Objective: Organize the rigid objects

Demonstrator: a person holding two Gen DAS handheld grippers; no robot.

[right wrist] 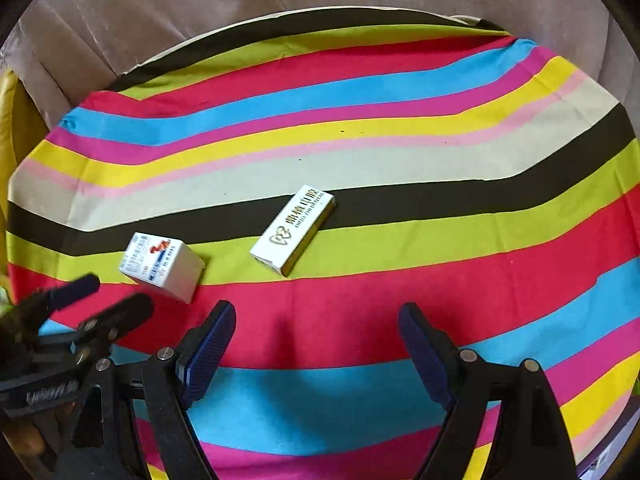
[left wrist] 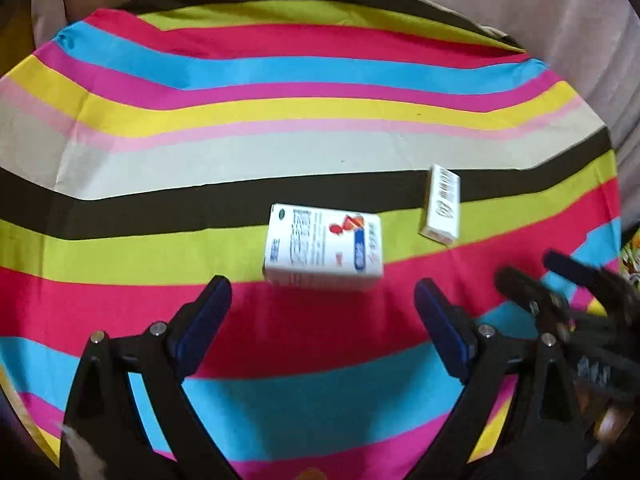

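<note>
Two small cartons lie on a striped cloth. A white box with red and blue print [left wrist: 324, 249] [right wrist: 162, 266] rests just beyond my left gripper [left wrist: 323, 292], whose blue pads stand wide open and empty. A slimmer white box with gold lettering [right wrist: 294, 229] [left wrist: 440, 205] lies diagonally ahead of my right gripper [right wrist: 316, 314], also open with nothing between its fingers. The right gripper shows blurred at the right edge of the left wrist view [left wrist: 560, 276]; the left gripper shows at the lower left of the right wrist view [right wrist: 104, 296].
The bright striped cloth [right wrist: 360, 88] covers the round-looking table. Crumpled beige fabric [right wrist: 160, 12] backs the far edge. Something yellow [right wrist: 12, 128] stands at the far left.
</note>
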